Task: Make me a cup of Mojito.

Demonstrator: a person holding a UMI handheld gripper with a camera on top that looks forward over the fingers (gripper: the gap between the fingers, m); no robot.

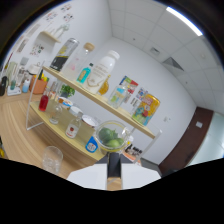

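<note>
- One clear round plastic container of green limes (111, 137) stands on the lower shelf, just ahead of the gripper (114, 180) and slightly above its tip.
- Only a narrow central part of the gripper shows; whether the fingers are wide or narrow cannot be told.
- An empty clear glass (52, 159) stands on the wooden table (20, 135), so the drink seems barely started: limes, mint, liquids all remain.
- Container's long axis seems upright, the opening pointing up; the camera view is tilted.

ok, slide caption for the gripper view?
Clear cup of green limes just beyond the tongs, before a two-tier wooden shelf of bottles.
</note>
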